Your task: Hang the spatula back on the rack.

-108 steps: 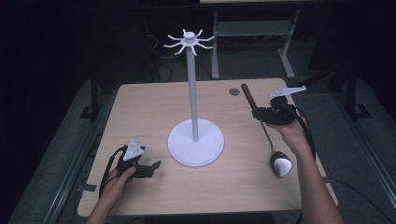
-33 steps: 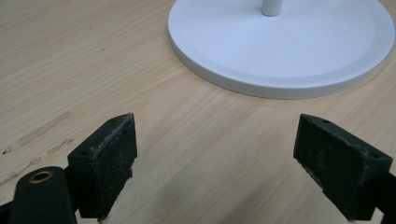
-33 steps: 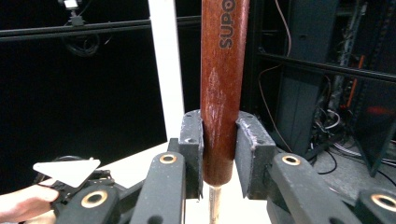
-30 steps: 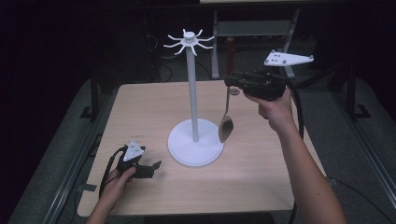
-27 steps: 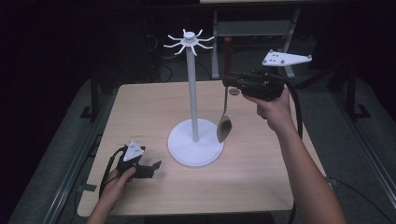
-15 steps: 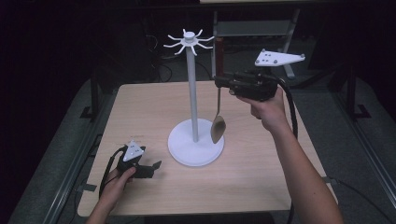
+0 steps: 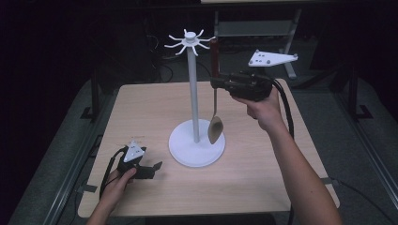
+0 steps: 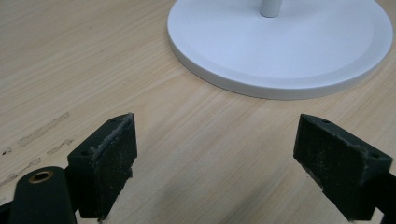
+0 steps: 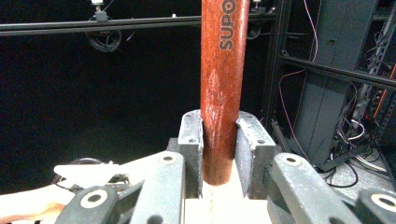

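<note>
**Spoon hangs upright beside the stand's post, handle top level with the hooks**

The table (image 7: pixel 263 187) carries one landmark, the white stand (image 7: pixel 196 112): a round base, a tall thin post and a crown of short hooks at the top. Everything else is placed from it.

The right gripper (image 7: pixel 219 83) is raised just to the right of the post, roughly at its upper third, and its jaws are clenched on the red-brown handle of the spoon (image 7: pixel 215 129). In the right gripper view the handle (image 9: pixel 223 84) stands squeezed between the two pads. The spoon's long axis is vertical, parallel to the post: handle end up near the hooks, bowl hanging down just above the base's right edge.

The hooks lie up and to the left of the handle's top, so hanging it is probably a short move toward the crown, and the right hand is plainly the nearer.

The left gripper (image 7: pixel 149 169) rests on the table near the base's front-left, jaws spread apart and empty.
</note>
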The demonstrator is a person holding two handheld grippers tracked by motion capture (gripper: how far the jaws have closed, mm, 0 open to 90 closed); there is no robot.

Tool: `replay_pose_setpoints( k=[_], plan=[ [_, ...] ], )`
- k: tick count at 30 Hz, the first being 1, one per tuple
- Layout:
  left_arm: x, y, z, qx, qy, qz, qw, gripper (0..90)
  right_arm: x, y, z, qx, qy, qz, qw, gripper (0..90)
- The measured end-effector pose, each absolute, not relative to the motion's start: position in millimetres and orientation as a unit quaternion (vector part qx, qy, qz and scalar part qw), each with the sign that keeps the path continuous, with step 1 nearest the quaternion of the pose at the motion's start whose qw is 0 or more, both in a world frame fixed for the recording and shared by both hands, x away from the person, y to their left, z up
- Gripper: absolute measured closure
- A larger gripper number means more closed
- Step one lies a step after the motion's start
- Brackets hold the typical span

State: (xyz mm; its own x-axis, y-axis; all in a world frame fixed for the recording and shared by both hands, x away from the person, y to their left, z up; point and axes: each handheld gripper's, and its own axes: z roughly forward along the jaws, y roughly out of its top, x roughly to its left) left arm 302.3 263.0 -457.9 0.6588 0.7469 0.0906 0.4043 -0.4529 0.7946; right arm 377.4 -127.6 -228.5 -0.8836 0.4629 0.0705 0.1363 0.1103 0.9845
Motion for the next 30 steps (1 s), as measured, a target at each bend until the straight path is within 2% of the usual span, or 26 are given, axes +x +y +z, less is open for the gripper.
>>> replay_pose_setpoints(
  k=[20,30],
  plan=[
    [302,262,-458,0.823,0.348,0.22,0.391,12.8,382,-112,-230,0.207,0.739,0.629,0.126,72.6],
    [302,262,-458,0.824,0.348,0.22,0.388,12.8,380,-120,-231,0.21,0.735,0.634,0.122,59.6]
  ],
)
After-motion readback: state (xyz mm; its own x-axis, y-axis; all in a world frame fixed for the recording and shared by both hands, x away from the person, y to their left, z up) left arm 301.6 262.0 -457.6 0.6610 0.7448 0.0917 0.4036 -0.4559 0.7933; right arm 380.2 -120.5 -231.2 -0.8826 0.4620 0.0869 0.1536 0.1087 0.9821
